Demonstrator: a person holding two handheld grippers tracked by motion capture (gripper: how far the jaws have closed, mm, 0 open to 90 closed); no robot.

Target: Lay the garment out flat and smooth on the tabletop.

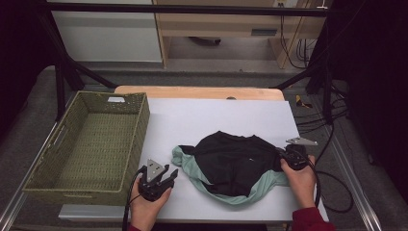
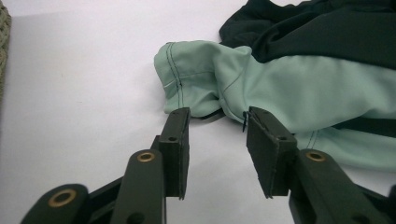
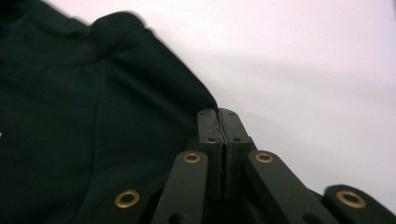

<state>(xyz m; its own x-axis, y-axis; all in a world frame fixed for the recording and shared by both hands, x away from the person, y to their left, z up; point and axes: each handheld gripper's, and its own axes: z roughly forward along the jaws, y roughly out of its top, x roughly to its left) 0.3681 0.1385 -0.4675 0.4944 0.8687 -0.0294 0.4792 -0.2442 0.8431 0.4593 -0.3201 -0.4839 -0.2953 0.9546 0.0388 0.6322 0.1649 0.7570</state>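
A black garment (image 1: 233, 161) lies crumpled on top of a mint-green garment (image 1: 190, 166) on the white table top (image 1: 216, 115). My left gripper (image 1: 169, 174) rests on the table just left of the pile and is open. In the left gripper view its jaws (image 2: 217, 116) stand apart right in front of the mint-green sleeve end (image 2: 196, 74), without touching it. My right gripper (image 1: 285, 156) sits at the right edge of the pile. In the right gripper view it (image 3: 218, 112) is shut, and the edge of the black fabric (image 3: 70, 116) runs into its tips.
A green woven basket (image 1: 140, 127), with nothing in it, stands at the table's left edge, close to my left hand. Bare white surface stretches behind and in front of the garments. Cables hang on the floor to the right (image 1: 332, 125).
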